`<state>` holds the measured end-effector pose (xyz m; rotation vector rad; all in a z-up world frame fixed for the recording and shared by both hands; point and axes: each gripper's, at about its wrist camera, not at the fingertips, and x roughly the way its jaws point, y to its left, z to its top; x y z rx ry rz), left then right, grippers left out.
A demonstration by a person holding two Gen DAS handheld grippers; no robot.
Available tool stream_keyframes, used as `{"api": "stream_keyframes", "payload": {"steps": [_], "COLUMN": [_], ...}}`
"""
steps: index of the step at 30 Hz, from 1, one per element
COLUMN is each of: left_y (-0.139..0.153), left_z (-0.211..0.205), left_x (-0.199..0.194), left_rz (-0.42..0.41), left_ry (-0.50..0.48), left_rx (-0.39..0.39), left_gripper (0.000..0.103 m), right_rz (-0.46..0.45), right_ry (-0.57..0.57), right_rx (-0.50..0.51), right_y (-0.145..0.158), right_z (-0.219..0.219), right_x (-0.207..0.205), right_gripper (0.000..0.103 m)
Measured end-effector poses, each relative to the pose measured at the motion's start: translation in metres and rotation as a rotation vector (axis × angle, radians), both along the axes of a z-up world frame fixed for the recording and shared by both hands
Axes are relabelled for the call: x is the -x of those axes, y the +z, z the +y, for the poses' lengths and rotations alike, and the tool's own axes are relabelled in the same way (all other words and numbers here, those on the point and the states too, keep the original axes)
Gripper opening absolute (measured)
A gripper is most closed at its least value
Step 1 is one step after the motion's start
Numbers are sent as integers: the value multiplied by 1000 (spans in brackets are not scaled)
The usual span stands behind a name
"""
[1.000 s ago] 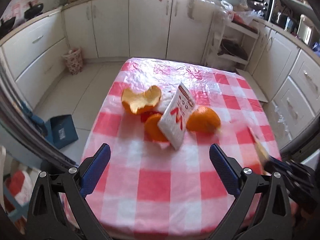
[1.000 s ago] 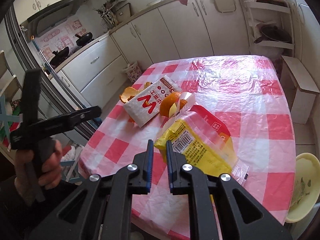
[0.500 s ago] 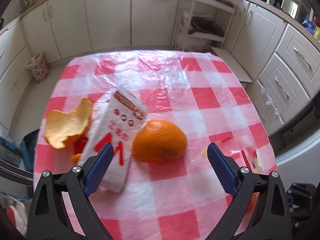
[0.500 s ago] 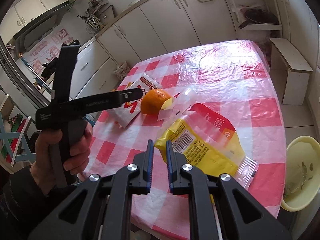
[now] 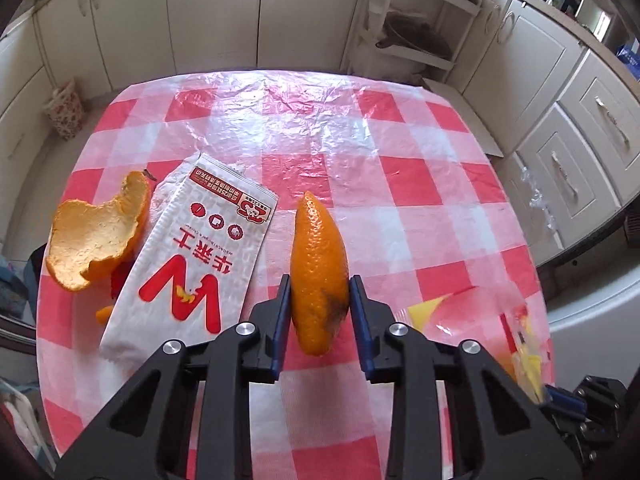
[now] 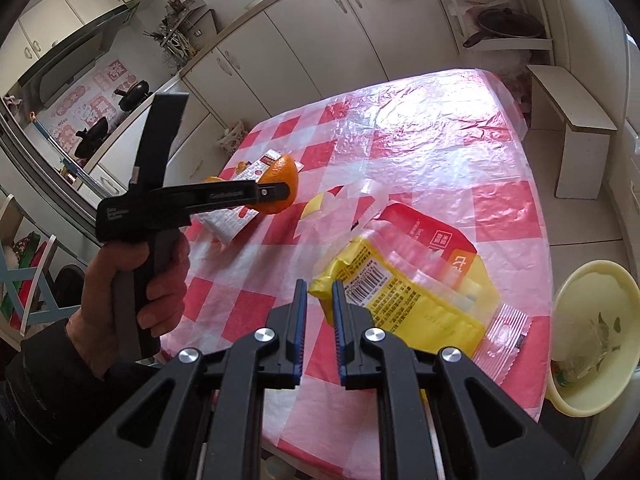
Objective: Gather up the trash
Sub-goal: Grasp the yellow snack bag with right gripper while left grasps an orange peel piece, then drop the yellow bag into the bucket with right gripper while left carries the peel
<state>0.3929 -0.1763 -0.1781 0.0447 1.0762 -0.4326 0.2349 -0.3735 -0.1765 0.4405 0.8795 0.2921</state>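
The left gripper (image 5: 318,304) has just been closing and now pinches a curved orange peel shell (image 5: 318,268), squeezed narrow, near the left edge of the red-and-white checked plastic tablecloth (image 5: 400,176). It looks light, springy and slick, so a mid-body hold suits it. The right gripper (image 6: 319,306), nearly closed, clamps the corner of a crinkly yellow plastic snack bag (image 6: 404,292) by the near edge.

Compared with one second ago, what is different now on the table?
The left gripper came down over the rounded orange peel; its jaws have just been closing and now pinch it. The right gripper stays shut on the yellow bag. The white wrapper and the curled peel lie as before.
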Motion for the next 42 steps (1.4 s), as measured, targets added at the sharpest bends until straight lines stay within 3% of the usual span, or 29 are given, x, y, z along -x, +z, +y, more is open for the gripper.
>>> {"api": "stream_keyframes", "payload": {"steps": [9,15,19,28,35,37,38,39,42], "left_y": [50,59,55,49,42,43,45,46,48], "left_z": [38,47,43,25,9,4,2,-1,-10], "left_x": [56,92,105,112,113,117,119,123,130], "left_rz": [-107,-156,-144,-123,-111,-115,-119,-126,-133], "left_ry": [-9,-20,-39,-83,-129,-148,-159,-175,-219], "left_rx": [139,134,139,153,142,149,151,150,159], "left_gripper": [26,26,26,26,26,26,26,26,26], "right_rz": [-93,-173,-203,-156,75,156,205,250,224], "right_ry": [-11,-85,-193,-465,-601,-632,-639,-657,-675], "right_rx": [9,39,48,1,37,90,102,119,86], "right_y": [15,29,35,18,-34,-53,-63,-70,-56], "right_z": [0,-18,-54,-144,-187,-195,-199,-203,-208], "right_x": [9,27,43,82,60,50,45,42,44], "right_gripper": [13,13,12,9,9,18,42,56,55]}}
